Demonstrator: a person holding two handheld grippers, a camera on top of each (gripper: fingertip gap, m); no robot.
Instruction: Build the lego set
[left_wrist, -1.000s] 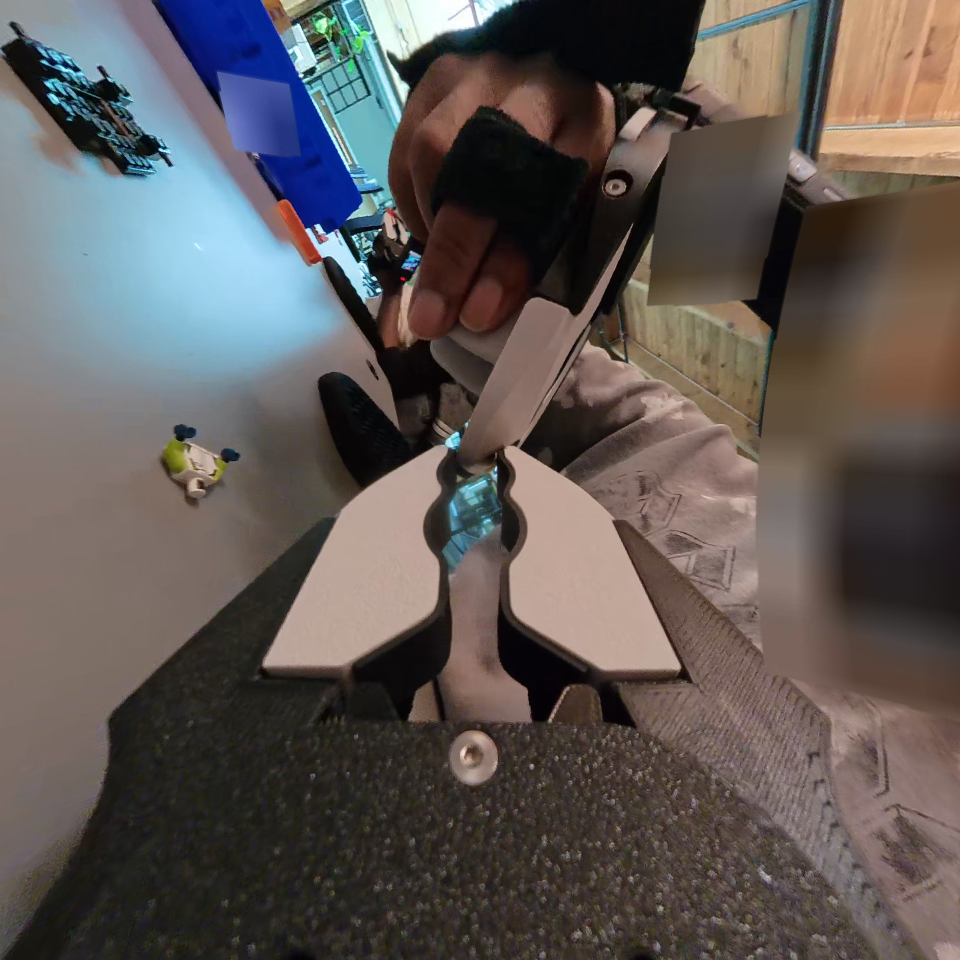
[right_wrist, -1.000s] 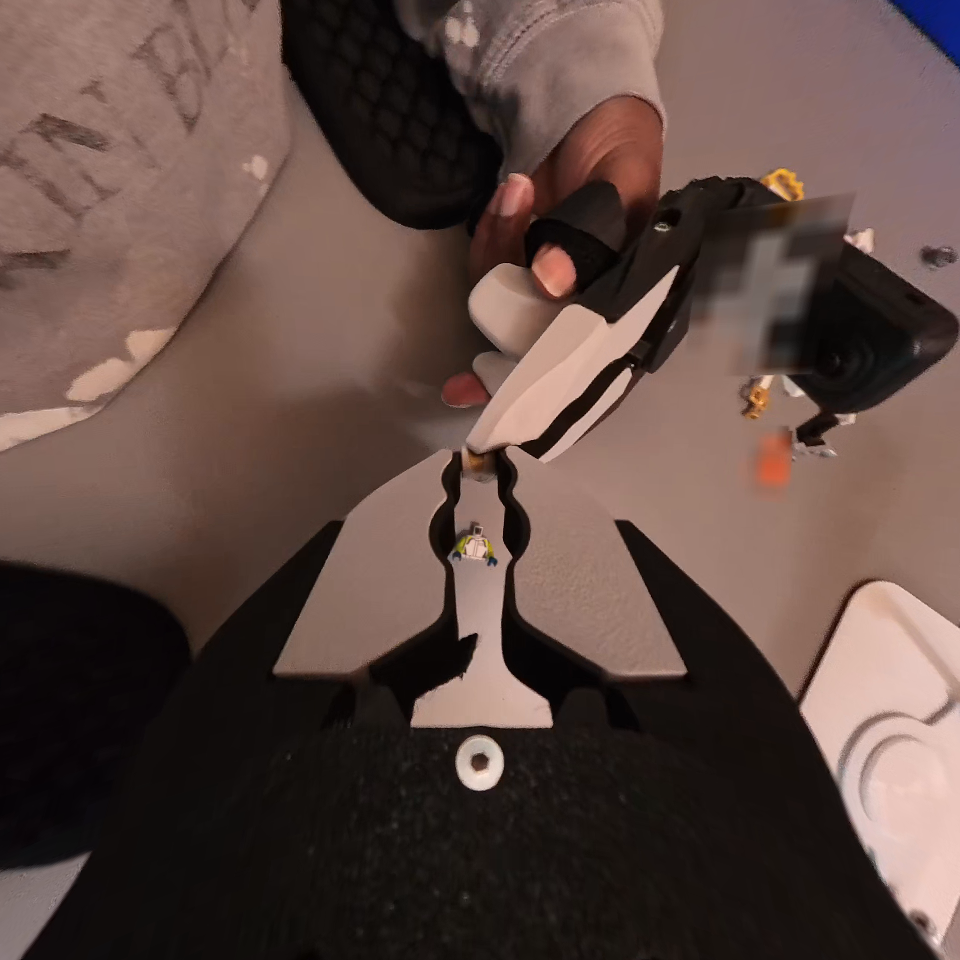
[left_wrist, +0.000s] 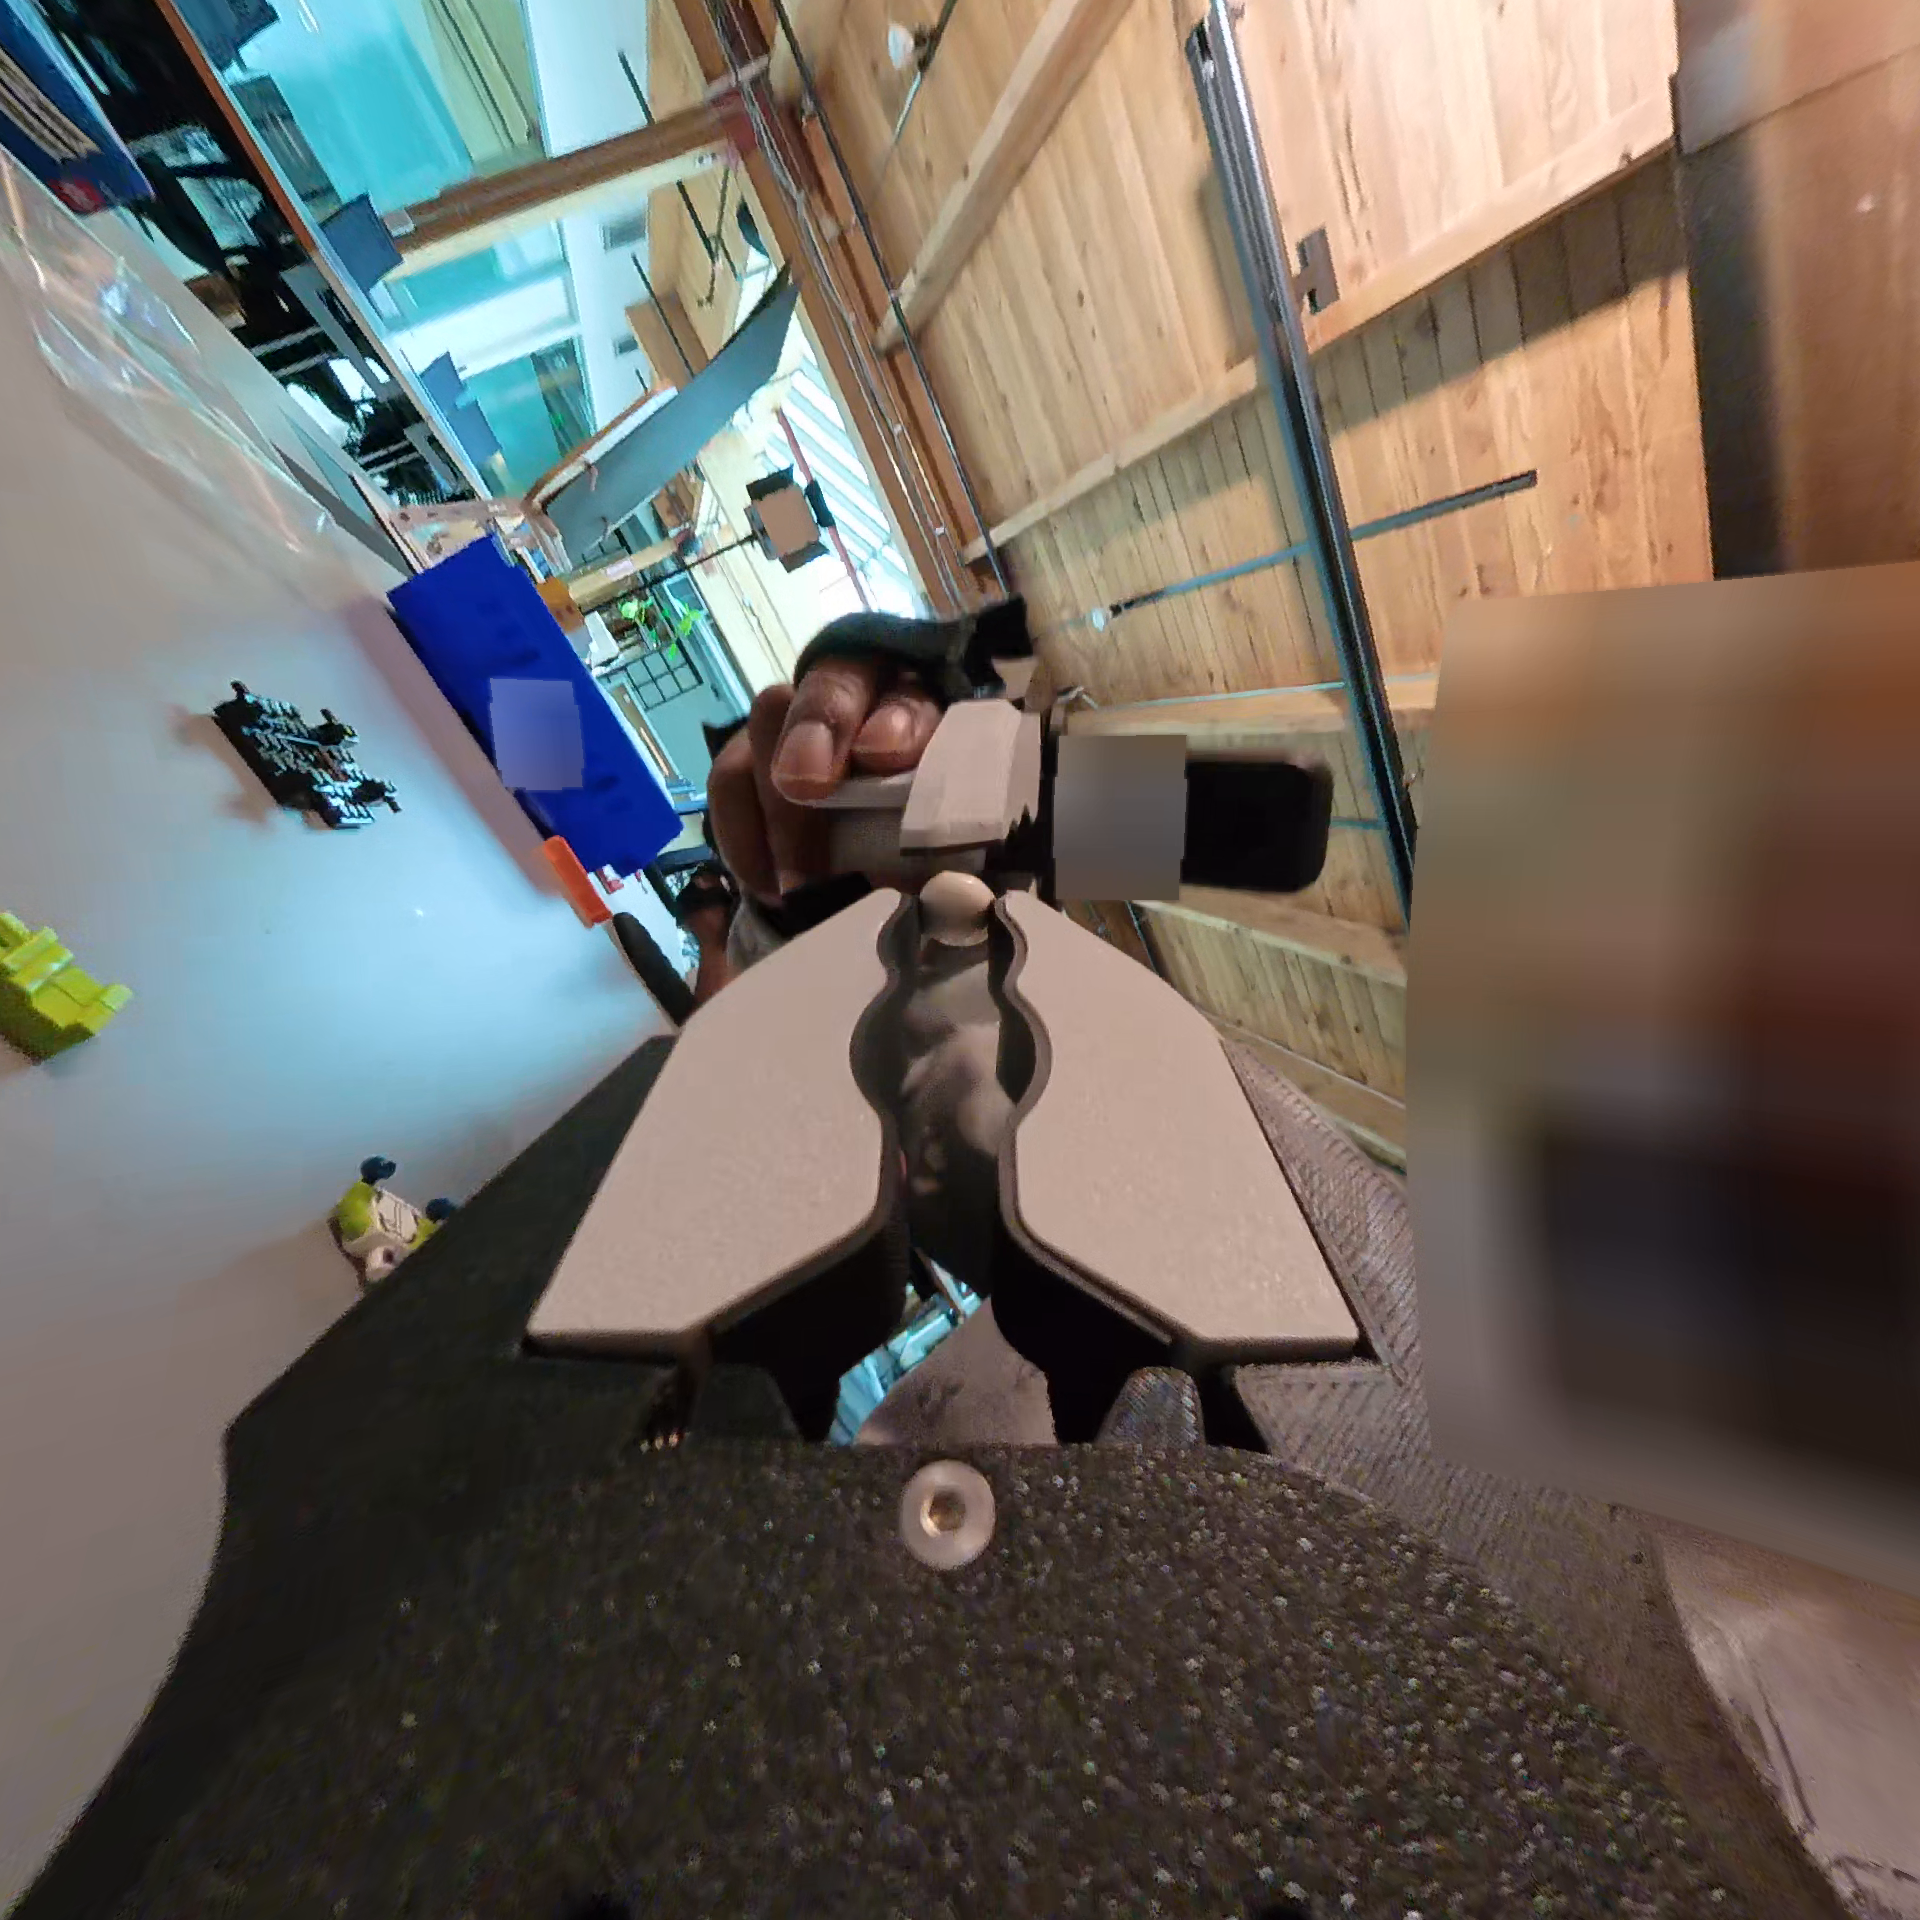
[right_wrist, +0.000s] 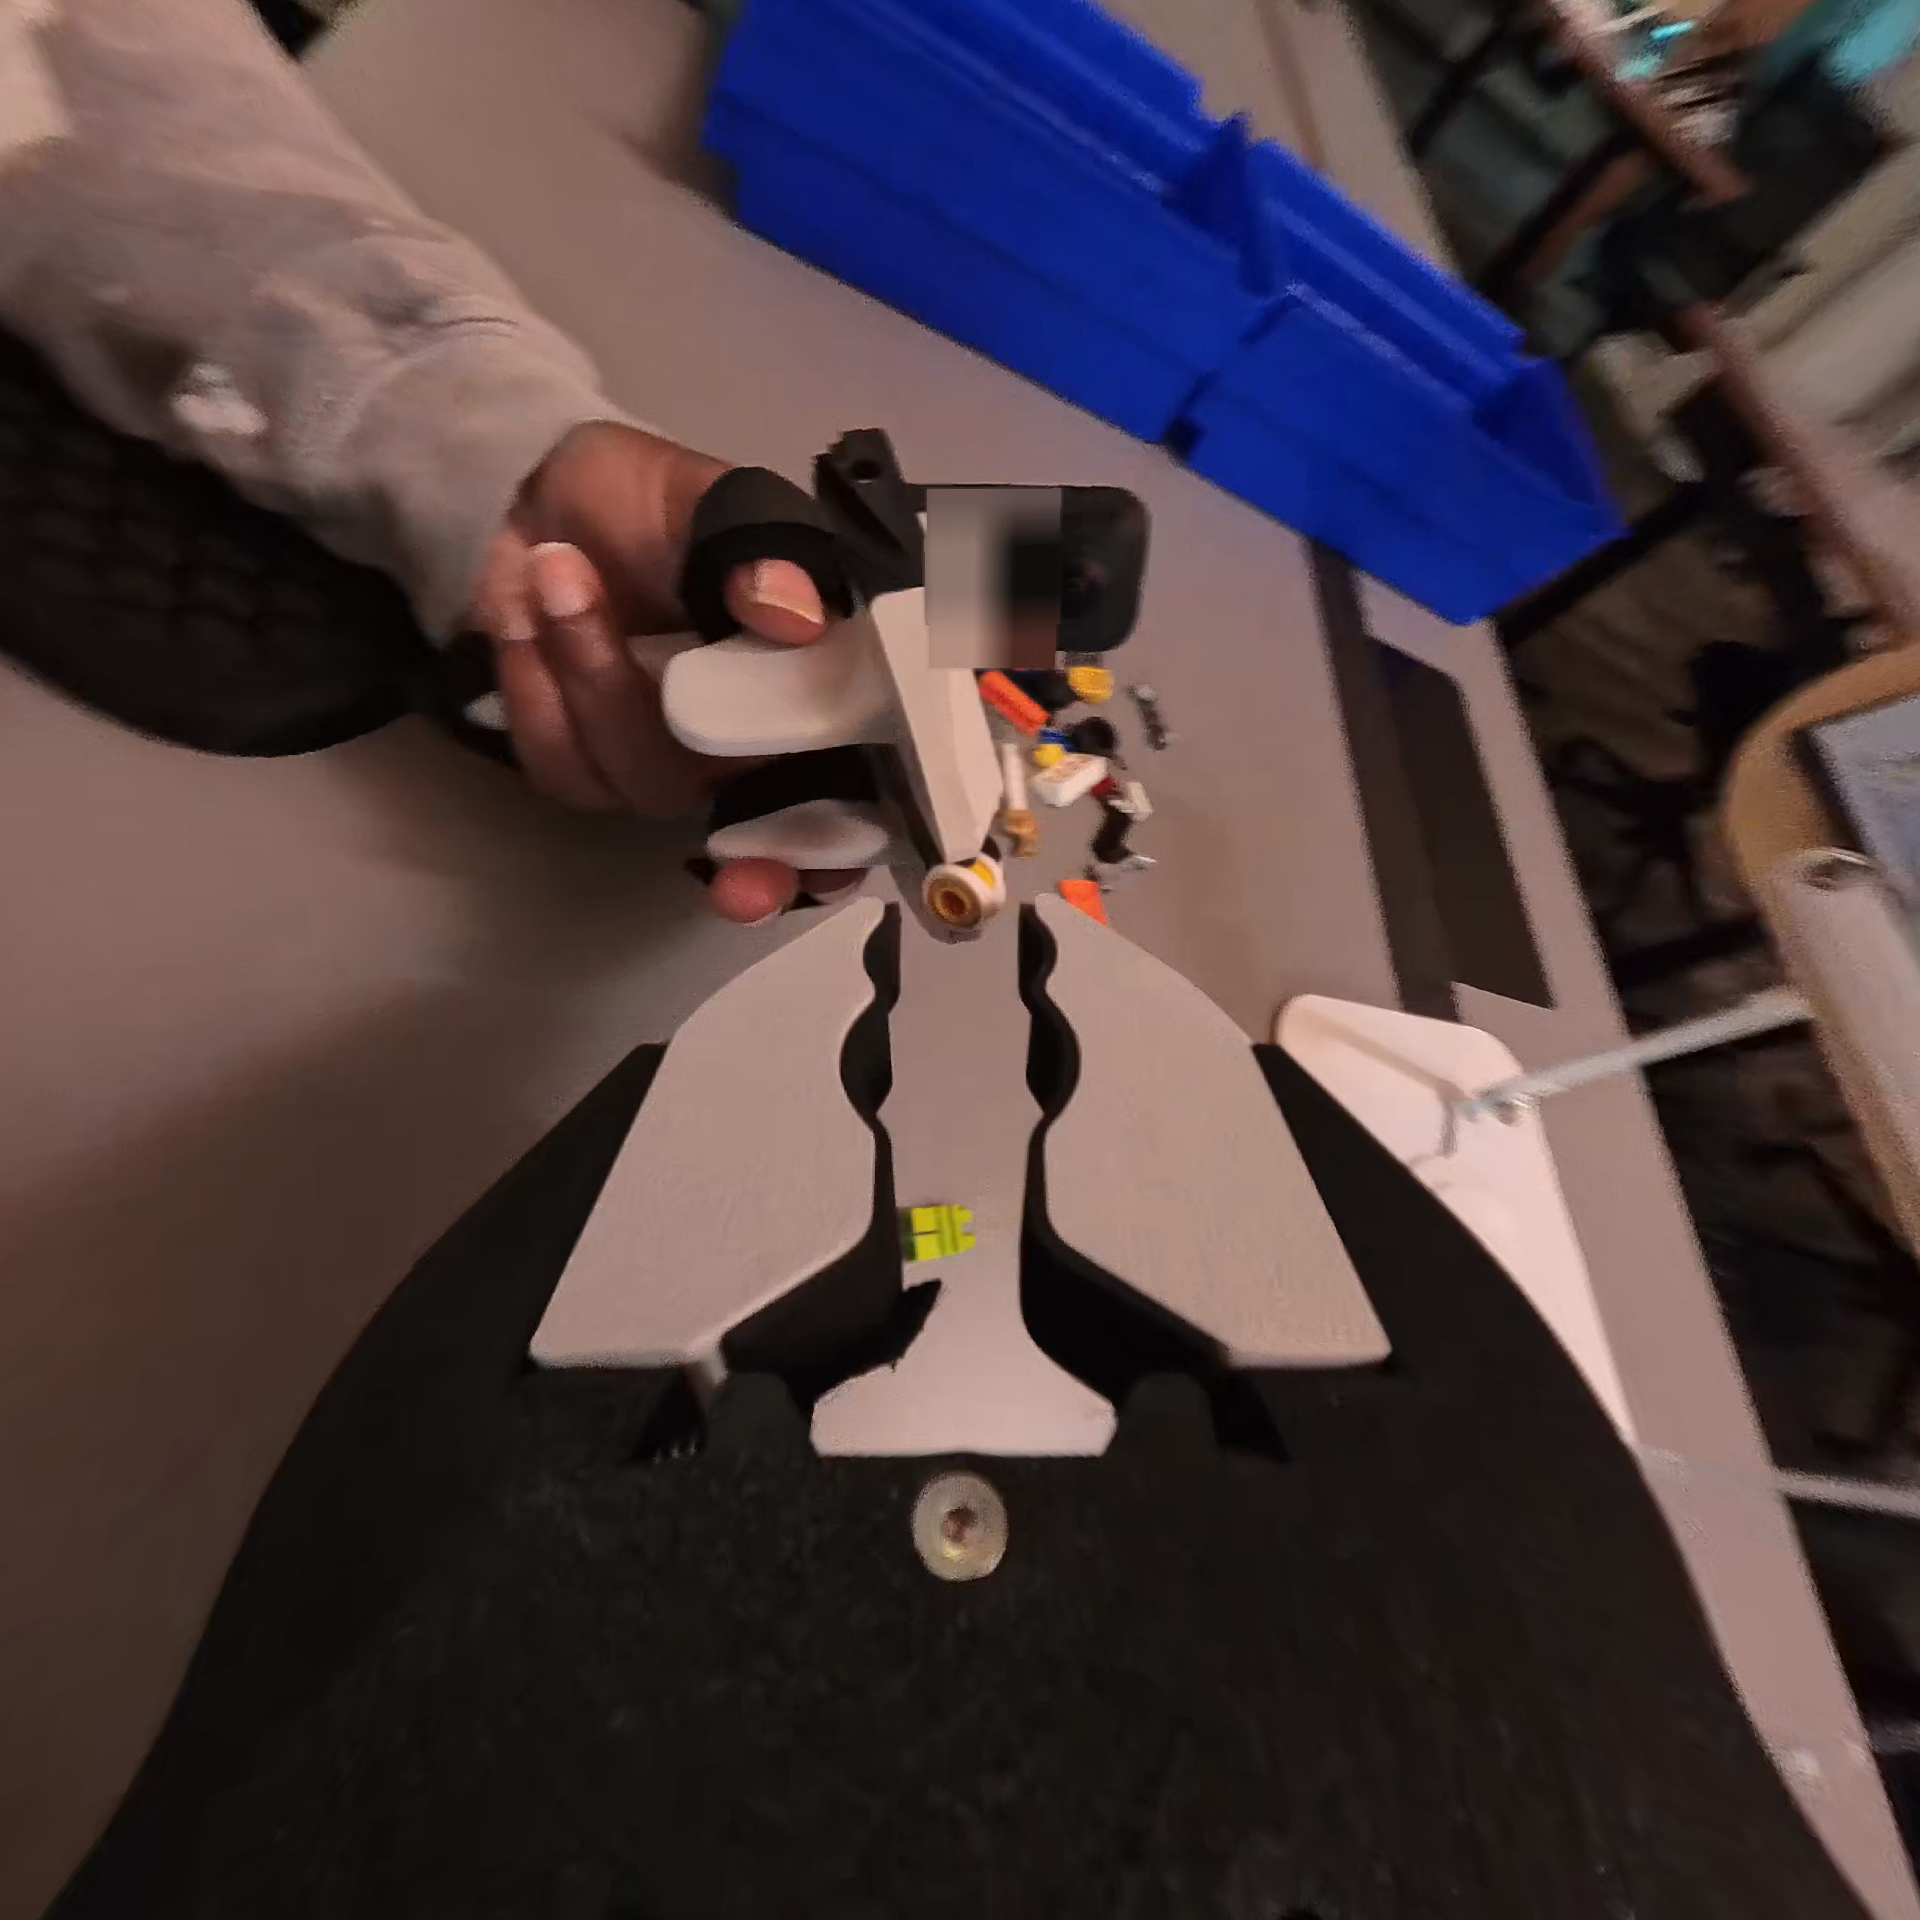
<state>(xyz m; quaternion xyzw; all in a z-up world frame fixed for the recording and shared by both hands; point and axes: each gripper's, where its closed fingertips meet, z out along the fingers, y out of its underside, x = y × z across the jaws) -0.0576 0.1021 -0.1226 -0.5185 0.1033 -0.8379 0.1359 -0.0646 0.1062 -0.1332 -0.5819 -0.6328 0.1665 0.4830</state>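
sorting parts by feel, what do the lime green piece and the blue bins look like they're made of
Lime green piece: probably hard moulded plastic, with a smooth, even colour and crisp edges. Blue bins: likely rigid plastic too, uniformly saturated with moulded ribs, though motion blur hides their finish.

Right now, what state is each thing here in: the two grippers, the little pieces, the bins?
left gripper: shut on a small white round piece
right gripper: open, empty
lime-green piece: lying loose on the table
loose small pieces: scattered, unassembled
blue bins: side by side, contents hidden
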